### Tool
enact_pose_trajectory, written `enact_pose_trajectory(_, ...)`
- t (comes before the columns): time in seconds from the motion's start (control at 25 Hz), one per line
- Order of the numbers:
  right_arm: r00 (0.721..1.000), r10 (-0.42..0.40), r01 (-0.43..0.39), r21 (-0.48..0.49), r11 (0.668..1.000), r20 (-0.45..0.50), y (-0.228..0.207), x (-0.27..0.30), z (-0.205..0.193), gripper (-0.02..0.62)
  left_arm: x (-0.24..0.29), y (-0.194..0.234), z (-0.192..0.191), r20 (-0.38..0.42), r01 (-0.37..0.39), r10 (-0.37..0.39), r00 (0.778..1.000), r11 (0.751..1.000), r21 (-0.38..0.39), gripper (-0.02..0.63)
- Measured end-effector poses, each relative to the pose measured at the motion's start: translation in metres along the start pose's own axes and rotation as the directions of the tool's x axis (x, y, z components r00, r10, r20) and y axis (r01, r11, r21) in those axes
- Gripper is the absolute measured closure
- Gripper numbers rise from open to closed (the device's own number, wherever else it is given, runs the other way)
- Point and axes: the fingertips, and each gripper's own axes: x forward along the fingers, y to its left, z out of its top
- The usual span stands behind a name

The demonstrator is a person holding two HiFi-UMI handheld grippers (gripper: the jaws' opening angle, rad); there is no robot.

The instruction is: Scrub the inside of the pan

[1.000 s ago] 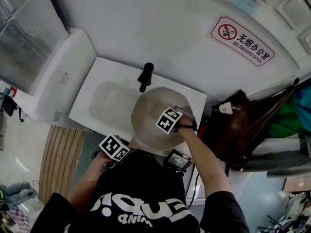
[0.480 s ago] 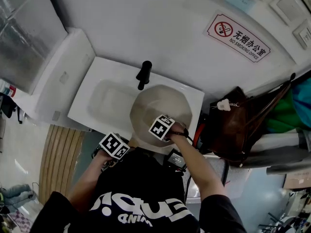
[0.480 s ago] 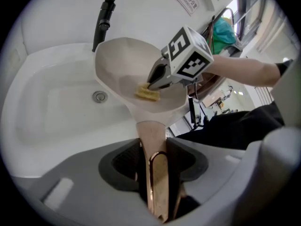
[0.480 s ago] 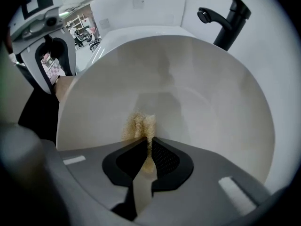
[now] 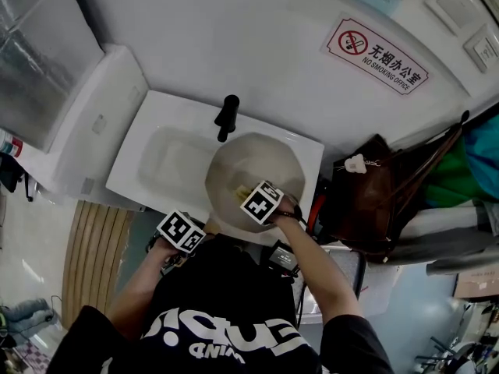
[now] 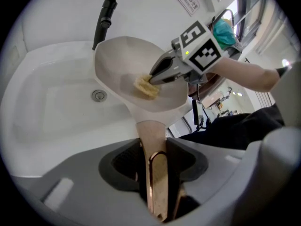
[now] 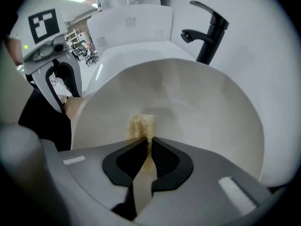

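Shifted from a second ago, right gripper (image 7: 146,147) drags its pinched sponge (image 7: 141,125) toward the near side of the pan (image 6: 123,60), while left gripper (image 6: 154,149), clamped on the handle (image 6: 150,128), steadies it tilted over the sink (image 6: 42,107), likely for drainage.

Head view steeply down; gripper views close, opposed, sharing pan (image 5: 251,160).

We wear a black short-sleeved T-shirt (image 5: 226,322) with big white lettering across the front. Our left gripper (image 6: 154,160) and right gripper (image 7: 146,157) share grey moulded shells, black ribbed pads (image 7: 164,160), and a white cube (image 5: 262,202) printed with black square markers. A black strap (image 5: 293,215) rings our right wrist.
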Motion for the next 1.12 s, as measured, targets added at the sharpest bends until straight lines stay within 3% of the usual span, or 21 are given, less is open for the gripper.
enact_pose_trajectory(0.2,0.988,-0.031,0.02,0.077,0.997,0.15,-0.004,-0.033,0.021,0.555,0.001,0.002,-0.002,0.006,0.006,-0.006,1.0,1.0,0.002,0.436)
enact_pose_trajectory(0.32,0.968,-0.096,0.071,0.117,0.991,0.23,-0.014,-0.053,0.027,0.555,0.001,0.002,-0.002,0.011,0.013,-0.013,1.0,1.0,0.004,0.434)
enact_pose_trajectory(0.52,0.934,-0.138,0.07,0.21,0.975,0.328,-0.024,-0.078,0.025,0.555,0.002,0.002,-0.001,0.022,0.025,-0.025,0.999,1.0,0.004,0.433)
enact_pose_trajectory(0.88,0.91,-0.164,0.054,0.285,0.957,0.381,-0.022,-0.101,0.013,0.555,0.001,0.0,-0.002,0.075,0.034,-0.035,0.997,0.999,0.021,0.43)
enact_pose_trajectory(1.12,0.883,-0.17,0.015,0.335,0.942,0.438,-0.017,-0.116,0.012,0.555,-0.021,0.007,0.016,0.175,-0.05,0.041,0.984,0.997,0.052,0.43)
